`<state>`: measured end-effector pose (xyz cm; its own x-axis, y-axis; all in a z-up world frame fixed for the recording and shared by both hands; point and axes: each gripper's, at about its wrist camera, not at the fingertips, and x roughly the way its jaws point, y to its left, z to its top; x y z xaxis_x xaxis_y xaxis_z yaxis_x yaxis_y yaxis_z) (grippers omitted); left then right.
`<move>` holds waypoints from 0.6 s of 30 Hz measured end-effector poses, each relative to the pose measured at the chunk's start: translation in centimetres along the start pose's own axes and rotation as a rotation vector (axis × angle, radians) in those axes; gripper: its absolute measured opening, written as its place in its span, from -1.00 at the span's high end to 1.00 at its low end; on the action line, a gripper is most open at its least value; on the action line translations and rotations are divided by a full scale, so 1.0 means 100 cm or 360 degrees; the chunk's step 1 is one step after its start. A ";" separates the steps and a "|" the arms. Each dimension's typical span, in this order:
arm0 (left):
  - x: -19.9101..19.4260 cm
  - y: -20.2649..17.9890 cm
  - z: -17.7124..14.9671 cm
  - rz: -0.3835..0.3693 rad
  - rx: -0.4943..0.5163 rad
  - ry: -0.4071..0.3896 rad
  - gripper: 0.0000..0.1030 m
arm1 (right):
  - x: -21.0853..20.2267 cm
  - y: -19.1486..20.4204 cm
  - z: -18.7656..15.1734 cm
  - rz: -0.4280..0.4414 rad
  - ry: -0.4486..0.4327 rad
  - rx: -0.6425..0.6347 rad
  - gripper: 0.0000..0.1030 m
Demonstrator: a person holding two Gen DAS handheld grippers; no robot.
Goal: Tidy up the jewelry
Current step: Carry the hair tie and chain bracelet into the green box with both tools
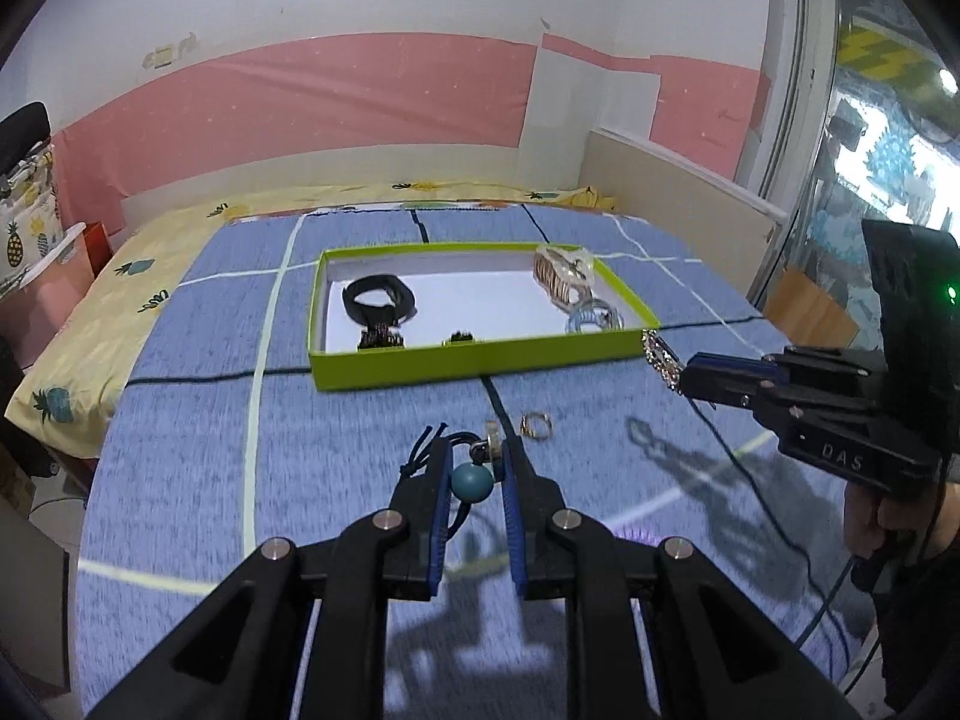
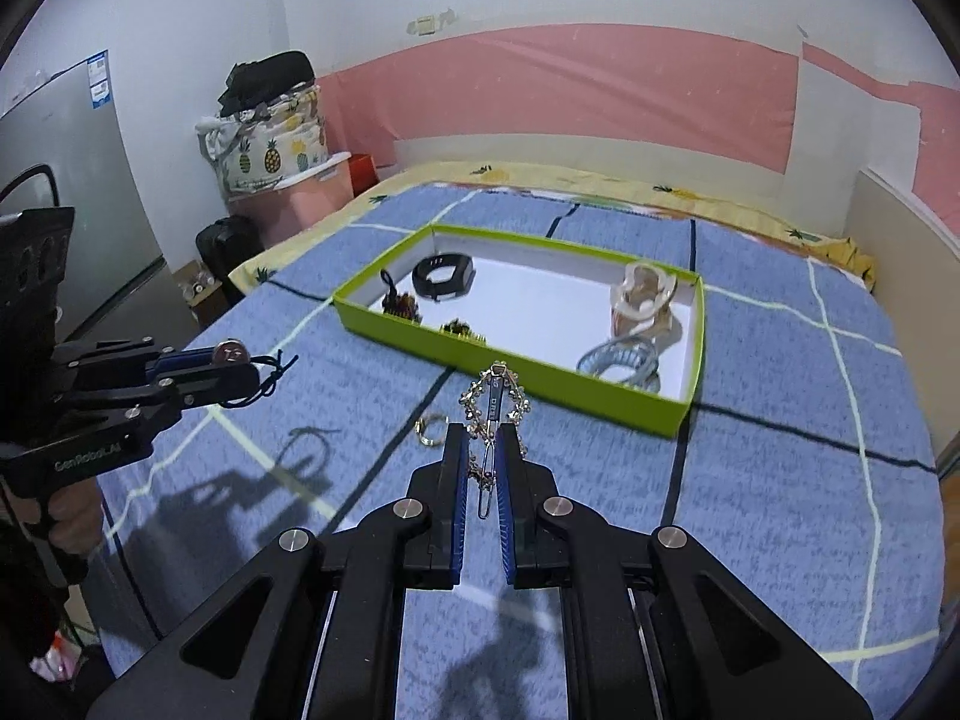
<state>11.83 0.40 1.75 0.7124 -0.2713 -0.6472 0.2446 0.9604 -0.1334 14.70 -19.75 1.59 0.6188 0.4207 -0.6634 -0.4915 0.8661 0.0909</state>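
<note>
Black angular tongs (image 1: 474, 468) with blue ribbed pads (image 1: 441, 498), silver screws, white lettering, dark sleeve (image 1: 924, 588).

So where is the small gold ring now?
The gold ring lies on the blue blanket, outside the green box, just left of the right tool.

A blue checked fabric bedspread (image 2: 780, 420) covers the bed, a pineapple-print cloth bag (image 2: 270, 147) far left by the pink-banded wall (image 2: 600, 84)

Open blanket (image 1: 336, 480) before green box (image 1: 474, 363), gold ring (image 1: 536, 423) lying there, box middle bare
</note>
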 end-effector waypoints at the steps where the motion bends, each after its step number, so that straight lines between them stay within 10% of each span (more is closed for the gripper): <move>1: 0.002 0.002 0.004 -0.0001 -0.0002 -0.0003 0.67 | 0.001 0.000 0.003 0.0001 -0.0007 0.0001 0.83; 18: 0.052 0.021 0.084 0.0030 0.0004 -0.0047 0.67 | 0.057 -0.024 0.061 -0.0061 0.0003 0.0027 0.83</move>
<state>21.57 0.48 4.44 0.7362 -0.2547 -0.6270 0.2324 0.9653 -0.1192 23.14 -17.75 2.10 0.6358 0.3866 -0.6680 -0.4571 0.8860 0.0778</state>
